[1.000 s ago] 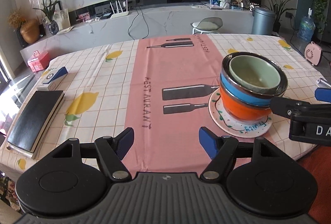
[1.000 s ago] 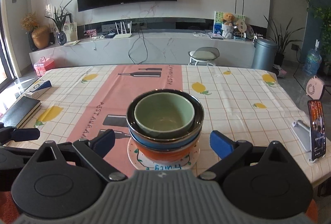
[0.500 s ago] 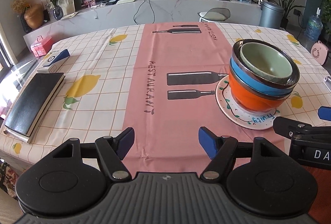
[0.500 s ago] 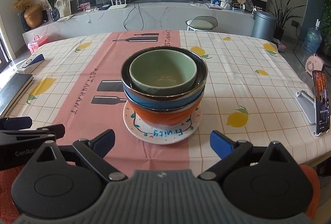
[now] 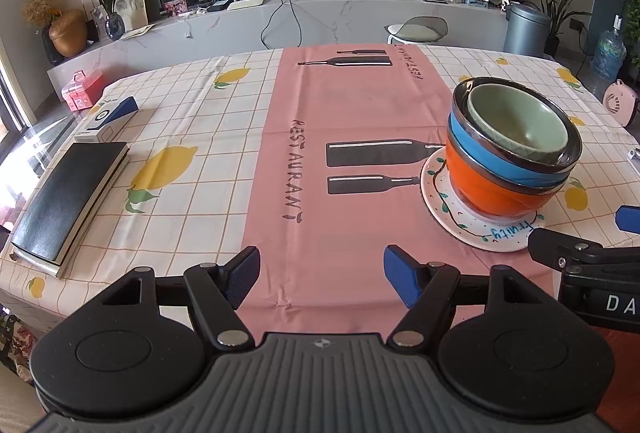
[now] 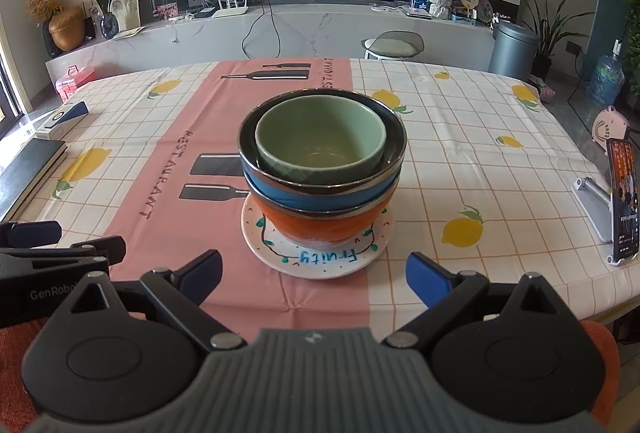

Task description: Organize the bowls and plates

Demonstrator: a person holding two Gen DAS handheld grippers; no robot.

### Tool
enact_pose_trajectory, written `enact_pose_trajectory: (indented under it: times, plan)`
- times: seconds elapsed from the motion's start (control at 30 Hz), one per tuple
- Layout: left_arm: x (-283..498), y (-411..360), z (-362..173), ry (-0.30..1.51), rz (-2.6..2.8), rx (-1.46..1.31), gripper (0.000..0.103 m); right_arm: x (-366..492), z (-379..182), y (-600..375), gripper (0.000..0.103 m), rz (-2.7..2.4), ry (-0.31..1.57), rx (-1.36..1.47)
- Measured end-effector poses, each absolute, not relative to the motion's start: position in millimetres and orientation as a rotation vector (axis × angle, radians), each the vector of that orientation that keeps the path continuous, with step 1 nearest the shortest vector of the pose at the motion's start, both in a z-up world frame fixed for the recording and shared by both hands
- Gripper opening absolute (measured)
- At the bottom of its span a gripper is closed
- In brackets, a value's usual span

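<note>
**Both tongs spread, bowls stacked on the plate**

Left tongs (image 5: 320,275) hang with their blue fingers wide apart over the near edge of the pink strip of the tablecloth (image 5: 360,105), pinching nothing. Right tongs (image 6: 314,275) are spread just as wide — empty too — and point straight at the stack of dishes from the near side.

That stack sits on a small white plate (image 6: 320,259) with "Fruity" written on its near rim. An orange bowl (image 6: 320,223) stands on the plate, a blue bowl (image 6: 316,195) is nested in it, and a pale green bowl (image 6: 320,141) sits inside the blue one. All are upright, at the right border of the pink strip.

At the far left of the table lies a black book (image 5: 68,199), with a small blue-and-white box (image 5: 106,119) just beyond it. On the right edge a phone (image 6: 622,201) leans in a stand.
</note>
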State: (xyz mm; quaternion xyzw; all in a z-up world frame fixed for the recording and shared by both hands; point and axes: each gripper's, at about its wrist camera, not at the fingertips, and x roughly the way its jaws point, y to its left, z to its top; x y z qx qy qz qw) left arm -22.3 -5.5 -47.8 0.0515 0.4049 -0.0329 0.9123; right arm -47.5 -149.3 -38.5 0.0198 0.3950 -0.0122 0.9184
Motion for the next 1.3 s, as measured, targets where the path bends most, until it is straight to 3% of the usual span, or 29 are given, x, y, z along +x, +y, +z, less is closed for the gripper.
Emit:
enact_pose_trajectory:
  times: [1.3]
  plan:
    - [-22.3, -1.5, -51.2, 0.844, -0.061, 0.090, 0.083, -47.0, -41.4, -143.5, 0.097, -0.010, 0.831, 0.015]
